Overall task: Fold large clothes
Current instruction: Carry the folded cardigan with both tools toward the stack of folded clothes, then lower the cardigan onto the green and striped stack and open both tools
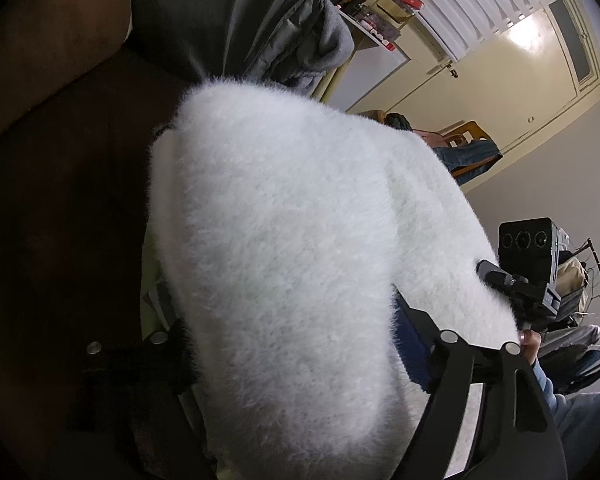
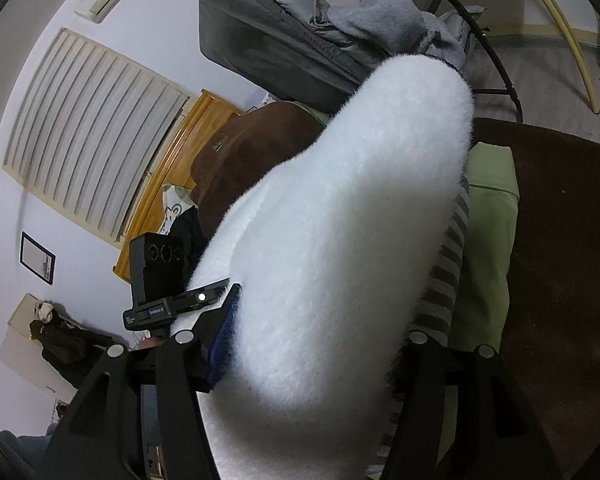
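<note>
White fuzzy garment lies bunched on the brown bed cover, over a green cloth. Left hand-held gripper and right hand-held gripper straddle it; grip unclear, cannot tell. Risk: thick pile slips free and the fold sags.

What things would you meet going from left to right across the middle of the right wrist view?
Slatted blind → wooden bed frame → brown blanket → fluffy white garment → striped cloth → green cloth → dark brown cover.
</note>
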`<action>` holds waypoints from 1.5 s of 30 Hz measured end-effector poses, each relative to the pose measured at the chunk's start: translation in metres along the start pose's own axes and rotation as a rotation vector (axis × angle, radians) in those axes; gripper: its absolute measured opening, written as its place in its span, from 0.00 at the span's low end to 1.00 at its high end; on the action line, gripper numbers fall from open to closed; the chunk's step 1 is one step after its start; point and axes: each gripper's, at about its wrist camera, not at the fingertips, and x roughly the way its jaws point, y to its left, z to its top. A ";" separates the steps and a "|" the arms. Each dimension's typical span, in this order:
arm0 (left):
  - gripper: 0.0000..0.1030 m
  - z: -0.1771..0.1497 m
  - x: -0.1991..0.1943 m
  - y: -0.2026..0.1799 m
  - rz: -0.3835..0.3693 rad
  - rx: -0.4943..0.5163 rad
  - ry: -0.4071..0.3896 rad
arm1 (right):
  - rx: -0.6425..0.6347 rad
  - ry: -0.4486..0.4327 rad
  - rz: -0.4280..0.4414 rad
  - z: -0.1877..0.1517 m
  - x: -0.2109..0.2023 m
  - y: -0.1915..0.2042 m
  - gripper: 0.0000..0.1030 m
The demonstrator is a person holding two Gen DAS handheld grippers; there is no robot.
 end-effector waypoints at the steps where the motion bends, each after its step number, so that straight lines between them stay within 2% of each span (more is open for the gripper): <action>1: 0.78 0.000 0.000 0.001 0.001 -0.002 0.003 | -0.001 0.001 -0.003 -0.001 -0.001 0.000 0.57; 3: 0.85 0.000 0.000 0.005 0.008 -0.004 0.008 | -0.010 0.008 -0.010 -0.001 -0.001 0.003 0.57; 8: 0.93 -0.001 -0.006 0.016 0.043 0.005 0.008 | -0.030 0.020 -0.024 -0.001 -0.002 0.007 0.58; 24: 0.94 -0.002 -0.042 0.018 0.169 0.025 -0.024 | -0.074 0.052 -0.108 -0.005 -0.016 0.019 0.59; 28: 0.94 -0.006 -0.064 0.017 0.210 0.022 -0.041 | -0.080 0.080 -0.123 -0.003 -0.021 0.021 0.59; 33: 0.94 -0.001 -0.102 -0.002 0.283 0.038 -0.105 | -0.129 0.133 -0.175 0.003 -0.029 0.029 0.59; 34: 0.94 0.000 -0.106 -0.006 0.295 0.043 -0.113 | -0.138 0.138 -0.186 0.003 -0.031 0.031 0.60; 36: 0.94 0.002 -0.116 -0.017 0.322 0.057 -0.127 | -0.176 0.142 -0.239 0.002 -0.038 0.038 0.76; 41: 0.94 0.002 -0.134 -0.042 0.359 0.057 -0.172 | -0.252 0.113 -0.318 -0.002 -0.057 0.057 0.84; 43: 0.94 -0.001 -0.137 -0.050 0.381 0.050 -0.191 | -0.288 0.101 -0.324 -0.005 -0.064 0.068 0.84; 45: 0.94 -0.008 -0.139 -0.063 0.417 0.056 -0.207 | -0.314 0.095 -0.316 -0.009 -0.068 0.080 0.90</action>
